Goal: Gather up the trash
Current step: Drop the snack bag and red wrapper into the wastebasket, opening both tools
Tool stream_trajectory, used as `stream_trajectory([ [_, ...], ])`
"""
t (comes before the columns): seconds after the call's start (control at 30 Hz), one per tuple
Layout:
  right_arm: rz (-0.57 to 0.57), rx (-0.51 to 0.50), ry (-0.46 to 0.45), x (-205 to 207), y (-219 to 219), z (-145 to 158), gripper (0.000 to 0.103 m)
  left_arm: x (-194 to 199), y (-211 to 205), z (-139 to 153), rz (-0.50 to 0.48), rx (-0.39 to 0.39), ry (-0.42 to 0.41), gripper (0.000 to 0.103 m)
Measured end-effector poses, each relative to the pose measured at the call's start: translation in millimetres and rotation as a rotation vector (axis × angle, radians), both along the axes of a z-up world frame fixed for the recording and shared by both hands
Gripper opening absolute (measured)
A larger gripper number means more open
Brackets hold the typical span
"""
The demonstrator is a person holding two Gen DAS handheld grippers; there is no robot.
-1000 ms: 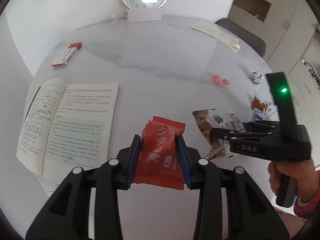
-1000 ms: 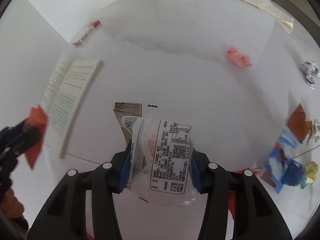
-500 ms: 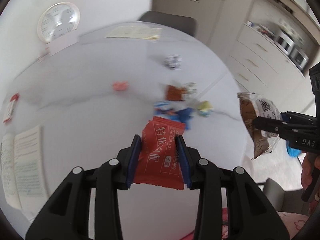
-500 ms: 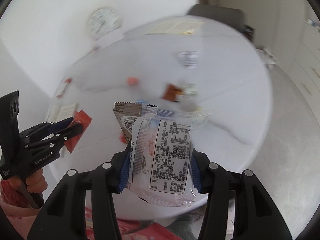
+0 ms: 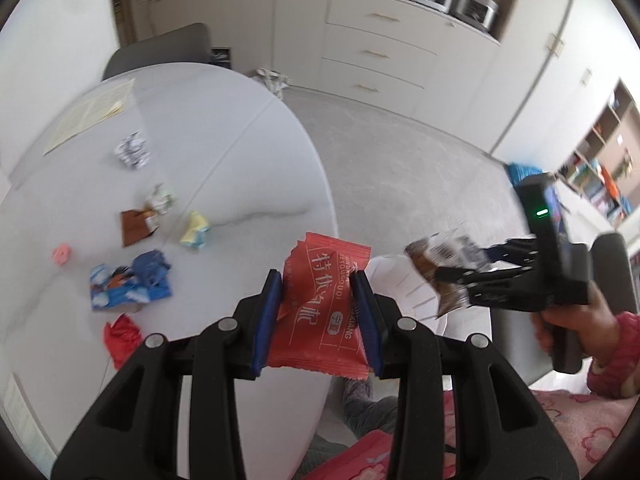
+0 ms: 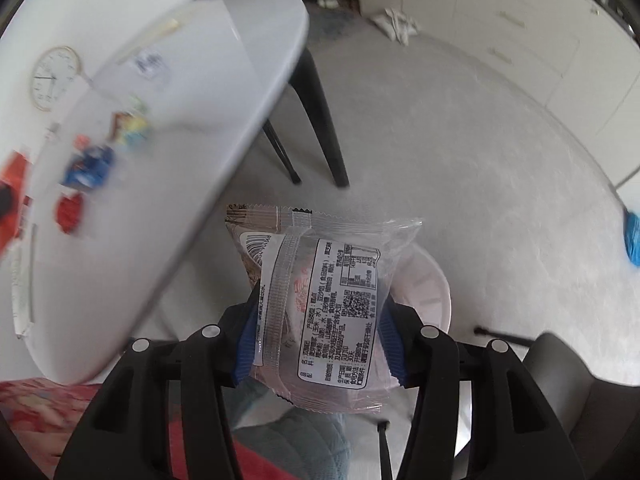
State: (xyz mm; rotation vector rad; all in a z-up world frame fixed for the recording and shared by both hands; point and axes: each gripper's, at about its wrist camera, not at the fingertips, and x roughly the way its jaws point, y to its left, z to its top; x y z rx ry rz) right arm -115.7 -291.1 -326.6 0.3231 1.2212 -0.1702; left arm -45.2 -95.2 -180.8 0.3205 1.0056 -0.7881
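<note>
Both wrappers gripped, over bin.
Left gripper point(image 5: 316, 314) clamped on red wrapper point(image 5: 320, 312); right gripper point(image 6: 318, 336), jaws just widening, pinching clear wrapper point(image 6: 326, 308). White bin point(image 6: 428, 292) at 3 o'clock; early release risks floor miss.

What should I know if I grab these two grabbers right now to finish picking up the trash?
Left gripper: clamped on a red snack wrapper.
Right gripper: its jaws just eased wider, the clear wrappers between its pads, above the white bin.
Done: both loads are off the table.
Left: drop both in the bin, then fetch the blue wrapper, red scrap and other scraps.
</note>
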Motion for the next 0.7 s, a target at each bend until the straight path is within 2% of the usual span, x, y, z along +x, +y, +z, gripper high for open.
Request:
stream_trajectory([
  [0.03, -0.01, 0.02, 0.037, -2, -6, -22, 0.052, -3, -7, -2, -0.023, 0.012, -0.003, 0.036],
  [0.17, -0.038, 0.039, 0.121, -13, -19, -73, 0.062, -16, -29, -10, -0.103, 0.057, 0.005, 0.036],
  [0.27, -0.051, 0.041, 0.159, -18, -26, -94, 0.075, -24, -44, -16, -0.141, 0.082, 0.011, 0.036],
  [0.33, -0.058, 0.044, 0.167, -21, -32, -96, 0.079, -27, -56, -20, -0.156, 0.092, 0.021, 0.036],
  [0.43, -0.089, 0.051, 0.151, -26, -43, -86, 0.087, -29, -72, -30, -0.171, 0.105, 0.031, 0.036],
  [0.5, -0.121, 0.049, 0.139, -36, -57, -70, 0.088, -30, -83, -37, -0.18, 0.112, 0.047, 0.036],
  [0.57, -0.159, 0.054, 0.106, -44, -70, -46, 0.094, -33, -96, -43, -0.192, 0.114, 0.063, 0.036],
  [0.7, -0.21, 0.043, 0.019, -57, -93, 4, 0.096, -39, -118, -57, -0.213, 0.123, 0.098, 0.036],
])
